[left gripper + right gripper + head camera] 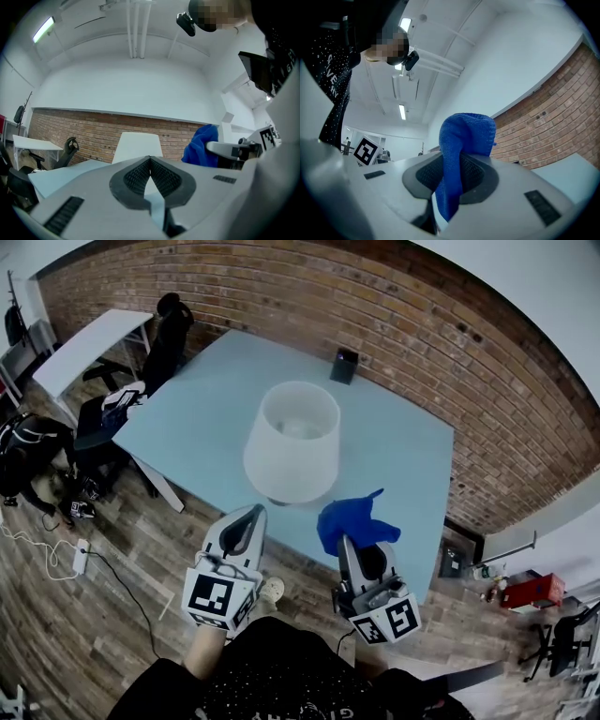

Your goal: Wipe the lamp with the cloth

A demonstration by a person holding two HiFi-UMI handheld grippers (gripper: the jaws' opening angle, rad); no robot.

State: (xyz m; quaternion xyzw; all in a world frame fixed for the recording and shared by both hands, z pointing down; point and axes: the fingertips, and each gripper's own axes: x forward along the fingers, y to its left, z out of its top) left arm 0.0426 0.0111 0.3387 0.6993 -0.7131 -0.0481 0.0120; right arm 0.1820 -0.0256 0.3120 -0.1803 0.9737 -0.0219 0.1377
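Observation:
A white lamp (pixel 292 442) with a wide shade stands near the front of the pale blue table (pixel 394 456); its shade (pixel 137 146) also shows in the left gripper view. My right gripper (pixel 345 542) is shut on a blue cloth (pixel 353 521), held just right of the lamp, over the table's front edge. In the right gripper view the cloth (pixel 459 154) bulges up from between the jaws. My left gripper (pixel 255 514) is shut with nothing in it and points at the lamp's base from the near side. From the left gripper view the cloth (pixel 201 145) appears at right.
A small black box (pixel 344 366) stands at the table's far edge by the brick wall. Office chairs (pixel 159 343) and a second white table (pixel 89 348) are at the left. Cables and bags (pixel 37 465) lie on the wooden floor.

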